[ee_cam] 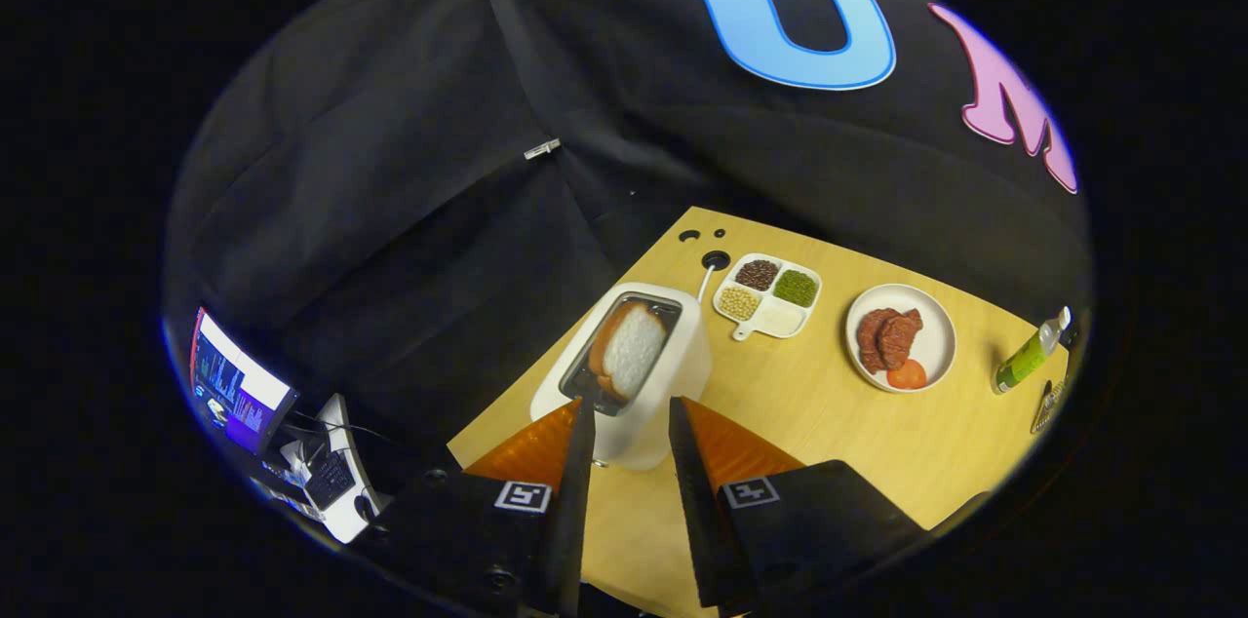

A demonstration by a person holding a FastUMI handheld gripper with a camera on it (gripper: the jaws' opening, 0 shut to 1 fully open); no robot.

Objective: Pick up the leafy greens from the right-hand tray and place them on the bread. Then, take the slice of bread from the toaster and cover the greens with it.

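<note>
The gripper point(629, 413) hangs spread and empty over the toaster point(634, 374) at the table's point(829, 443) near edge. A bread slice point(632, 350) stands in its slot.

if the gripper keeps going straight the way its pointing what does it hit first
Most likely the white toaster, just ahead of the open gripper: its near end sits in line with the gap between the fingers, the bread slice in its slot beyond. Depth is hard to judge.
</note>
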